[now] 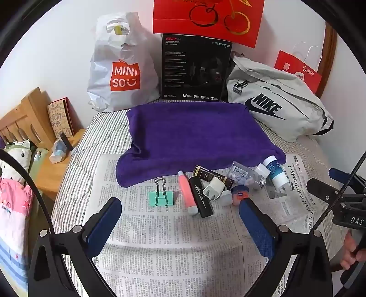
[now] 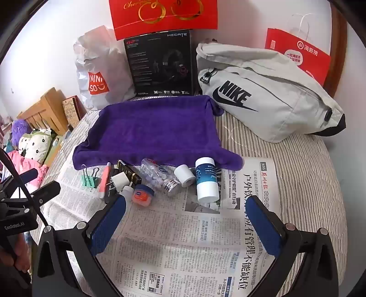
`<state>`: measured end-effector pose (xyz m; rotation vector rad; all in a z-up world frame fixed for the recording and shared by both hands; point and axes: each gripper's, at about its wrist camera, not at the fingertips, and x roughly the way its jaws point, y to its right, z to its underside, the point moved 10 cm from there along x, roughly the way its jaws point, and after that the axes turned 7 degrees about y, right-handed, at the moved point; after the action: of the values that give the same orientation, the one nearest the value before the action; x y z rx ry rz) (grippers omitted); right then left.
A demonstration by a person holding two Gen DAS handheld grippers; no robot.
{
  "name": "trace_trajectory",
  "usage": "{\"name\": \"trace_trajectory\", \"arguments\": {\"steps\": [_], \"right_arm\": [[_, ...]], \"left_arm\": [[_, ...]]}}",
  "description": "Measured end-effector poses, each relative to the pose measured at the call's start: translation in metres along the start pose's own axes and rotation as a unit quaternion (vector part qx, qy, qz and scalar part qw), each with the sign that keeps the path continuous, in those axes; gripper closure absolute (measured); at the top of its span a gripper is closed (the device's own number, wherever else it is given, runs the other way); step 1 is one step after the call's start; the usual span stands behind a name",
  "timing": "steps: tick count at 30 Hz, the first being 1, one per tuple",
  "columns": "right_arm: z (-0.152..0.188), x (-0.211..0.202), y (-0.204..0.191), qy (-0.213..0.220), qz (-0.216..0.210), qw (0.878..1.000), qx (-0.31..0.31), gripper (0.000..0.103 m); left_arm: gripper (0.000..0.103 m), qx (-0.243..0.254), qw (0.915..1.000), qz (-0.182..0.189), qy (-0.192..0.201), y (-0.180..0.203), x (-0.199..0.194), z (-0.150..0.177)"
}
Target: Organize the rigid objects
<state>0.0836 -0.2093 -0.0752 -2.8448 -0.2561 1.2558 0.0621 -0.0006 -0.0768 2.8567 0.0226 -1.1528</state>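
Small objects lie in a cluster on a newspaper (image 1: 173, 246) in front of a purple towel (image 1: 192, 134): a green binder clip (image 1: 161, 196), a pink tube (image 1: 186, 194), a black "Horizon" case (image 1: 201, 197), a white charger plug (image 1: 213, 188), a small pink jar (image 2: 142, 195), a clear pill bottle (image 2: 160, 177), a white cap (image 2: 184, 174) and a blue-and-white bottle (image 2: 205, 180). My left gripper (image 1: 179, 208) is open and empty, just short of the clip and tube. My right gripper (image 2: 186, 205) is open and empty, just short of the jar and bottle.
Behind the towel stand a white Miniso bag (image 1: 121, 66), a black headset box (image 1: 194, 68), a red gift bag (image 1: 205, 18) and a grey Nike bag (image 2: 267, 96). A wooden bedside stand (image 1: 52, 146) with small items is at the left. The striped bedsheet (image 2: 304, 173) surrounds the newspaper.
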Motion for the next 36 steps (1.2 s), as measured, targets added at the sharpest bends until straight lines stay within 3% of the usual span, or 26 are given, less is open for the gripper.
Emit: {"name": "trace_trajectory", "arguments": {"steps": [36], "right_arm": [[-0.006, -0.016, 0.002, 0.015, 0.000, 1.000, 0.000, 0.000]], "left_arm": [[0.000, 0.013, 0.9999, -0.001, 0.000, 0.010, -0.008, -0.003]]}}
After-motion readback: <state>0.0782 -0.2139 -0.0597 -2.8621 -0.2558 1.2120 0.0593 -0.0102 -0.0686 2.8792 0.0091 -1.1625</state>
